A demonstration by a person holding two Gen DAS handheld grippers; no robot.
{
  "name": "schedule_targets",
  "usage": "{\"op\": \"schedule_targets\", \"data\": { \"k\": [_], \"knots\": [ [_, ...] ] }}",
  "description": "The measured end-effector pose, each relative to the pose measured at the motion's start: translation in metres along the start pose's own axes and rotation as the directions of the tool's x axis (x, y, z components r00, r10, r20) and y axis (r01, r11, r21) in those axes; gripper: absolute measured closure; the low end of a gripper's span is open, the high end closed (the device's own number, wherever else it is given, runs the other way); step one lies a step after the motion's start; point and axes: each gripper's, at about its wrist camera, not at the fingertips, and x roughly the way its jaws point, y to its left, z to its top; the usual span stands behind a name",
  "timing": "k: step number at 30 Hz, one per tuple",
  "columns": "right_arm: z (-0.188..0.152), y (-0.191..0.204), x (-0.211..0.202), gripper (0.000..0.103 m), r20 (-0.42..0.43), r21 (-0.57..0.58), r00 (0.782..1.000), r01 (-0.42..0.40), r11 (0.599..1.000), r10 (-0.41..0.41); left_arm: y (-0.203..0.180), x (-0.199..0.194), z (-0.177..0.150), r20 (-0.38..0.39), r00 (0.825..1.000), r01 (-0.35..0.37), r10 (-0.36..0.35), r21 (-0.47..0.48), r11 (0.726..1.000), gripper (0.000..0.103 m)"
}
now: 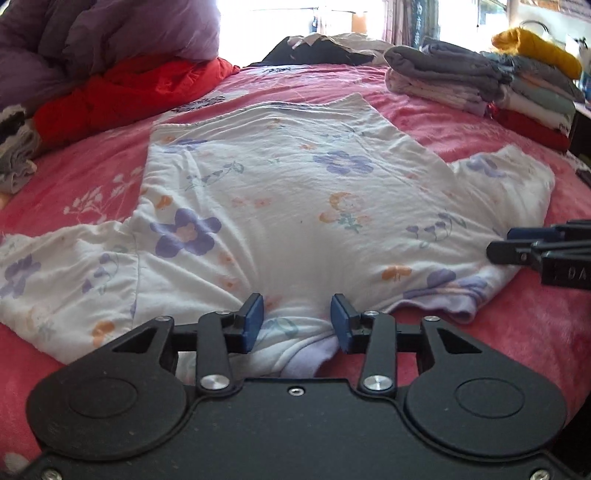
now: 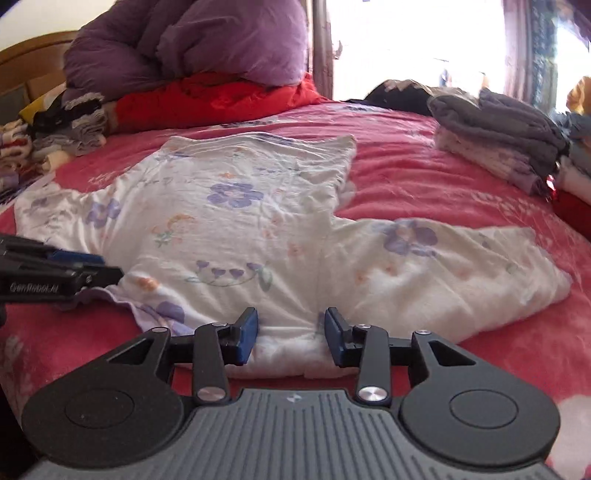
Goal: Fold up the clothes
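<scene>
Presently both tools, left (image 1: 297, 314) and right (image 2: 291, 326), stand half-open astride the shirt's (image 1: 280, 206) edge.

The right gripper (image 1: 498, 243) enters the left wrist view from the right edge, its body cut off. The left gripper (image 2: 107, 267) is likewise cropped at the left edge of the right wrist view. The stack of folded clothes (image 2: 495, 144) there is motion-blurred. The window (image 1: 258, 33) is blown out white.

Shirt (image 1: 280, 206) flat on bedspread (image 1: 443, 122), folded stack (image 1: 443, 79) behind it to the right
</scene>
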Motion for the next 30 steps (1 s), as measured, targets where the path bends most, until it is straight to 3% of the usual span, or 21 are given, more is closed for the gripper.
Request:
{"op": "schedule_targets", "data": {
  "k": [1, 3, 6, 8, 10, 13, 15, 19, 22, 26, 29, 30],
  "knots": [
    [-0.004, -0.006, -0.004, 0.063, 0.004, 0.038, 1.000, -0.009, 0.999, 0.009, 0.002, -0.001, -0.001, -0.019, 1.000, 0.003, -0.003, 0.000, 1.000, 0.053],
    [-0.007, -0.011, -0.007, 0.063, -0.002, 0.069, 1.000, -0.004, 0.998, 0.005, 0.003, -0.003, -0.004, -0.070, 0.997, 0.026, -0.024, 0.015, 1.000, 0.029],
    [-0.009, -0.019, -0.015, 0.061, -0.004, 0.158, 1.000, 0.015, 0.987, -0.015, -0.003, -0.011, -0.011, -0.101, 0.995, 0.035, -0.025, 0.095, 0.995, 0.026],
    [-0.013, -0.031, -0.017, 0.039, -0.032, 0.265, 0.999, 0.047, 0.963, -0.040, -0.002, -0.020, -0.010, -0.127, 0.990, 0.072, -0.060, 0.099, 0.992, 0.026],
    [-0.016, -0.052, -0.023, 0.037, -0.030, 0.443, 1.000, 0.015, 0.897, -0.002, 0.005, -0.030, -0.005, -0.131, 0.983, 0.134, -0.125, 0.058, 0.989, 0.026],
    [-0.026, -0.079, -0.031, 0.033, 0.030, 0.674, 0.997, -0.077, 0.735, 0.076, 0.024, -0.043, 0.001, -0.064, 0.972, 0.218, -0.225, -0.096, 0.971, 0.026],
    [-0.032, -0.085, -0.029, 0.031, 0.052, 0.717, 0.992, -0.114, 0.688, 0.111, 0.027, -0.045, 0.005, -0.028, 0.973, 0.219, -0.227, -0.171, 0.961, 0.023],
    [-0.037, -0.074, -0.019, 0.029, 0.073, 0.662, 0.985, -0.164, 0.732, 0.155, 0.030, -0.039, 0.012, 0.022, 0.986, 0.163, -0.163, -0.234, 0.959, 0.023],
    [-0.038, -0.066, -0.014, 0.026, 0.079, 0.608, 0.982, -0.183, 0.773, 0.171, 0.036, -0.029, 0.021, 0.039, 0.983, 0.182, -0.178, -0.296, 0.938, 0.023],
    [-0.035, -0.069, -0.002, 0.025, 0.104, 0.608, 0.968, -0.244, 0.755, 0.229, 0.029, -0.004, 0.045, 0.004, 0.988, 0.151, -0.155, -0.276, 0.949, 0.025],
    [-0.035, -0.071, 0.002, 0.026, 0.127, 0.619, 0.964, -0.260, 0.741, 0.233, 0.012, 0.020, 0.072, -0.022, 0.990, 0.135, -0.143, -0.210, 0.968, 0.026],
    [-0.033, -0.071, 0.003, 0.026, 0.129, 0.615, 0.963, -0.264, 0.743, 0.236, 0.005, 0.028, 0.081, -0.027, 0.991, 0.126, -0.133, -0.180, 0.976, 0.030]
  ]
}}
